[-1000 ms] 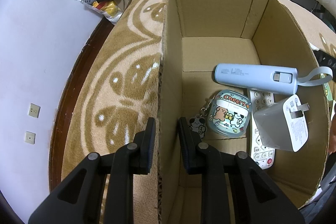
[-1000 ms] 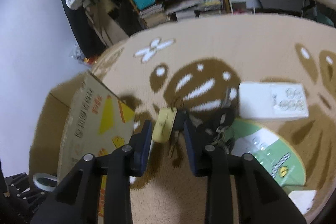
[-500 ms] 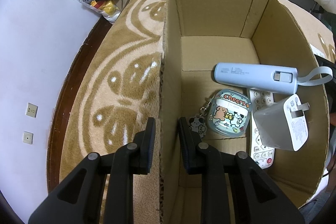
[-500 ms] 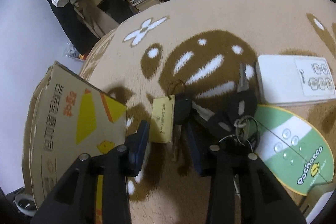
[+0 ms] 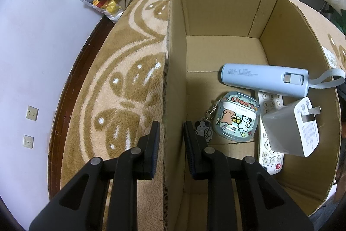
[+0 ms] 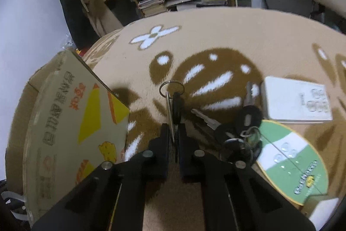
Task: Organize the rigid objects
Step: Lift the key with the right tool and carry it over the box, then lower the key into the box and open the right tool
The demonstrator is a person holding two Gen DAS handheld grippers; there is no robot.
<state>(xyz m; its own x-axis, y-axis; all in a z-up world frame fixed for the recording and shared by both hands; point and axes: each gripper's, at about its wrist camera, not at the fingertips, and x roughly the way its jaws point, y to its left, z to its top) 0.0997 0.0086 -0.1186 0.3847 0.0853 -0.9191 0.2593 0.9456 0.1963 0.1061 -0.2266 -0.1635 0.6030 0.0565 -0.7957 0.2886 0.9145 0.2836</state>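
Note:
My left gripper (image 5: pixel 170 129) is shut on the left wall of the cardboard box (image 5: pixel 173 83). The box holds a blue power bank (image 5: pixel 263 79), a cartoon earbud case (image 5: pixel 235 116), a grey charger plug (image 5: pixel 292 129) and a white remote (image 5: pixel 270 144). My right gripper (image 6: pixel 174 131) is shut on a key bunch (image 6: pixel 174 105), with its tan tag and black key head standing edge-on between the fingers and the ring above. The same box (image 6: pixel 64 122) shows at left in the right wrist view.
More black keys (image 6: pixel 237 129) lie on the brown patterned rug beside a white remote (image 6: pixel 296 103) and a green and white card (image 6: pixel 289 159). Shelves with books and bags stand behind. A white wall and sockets (image 5: pixel 32 113) are at left.
My right gripper has closed on the key bunch's tag and key, which now stand upright between the fingers. The left gripper has not moved on the box wall.

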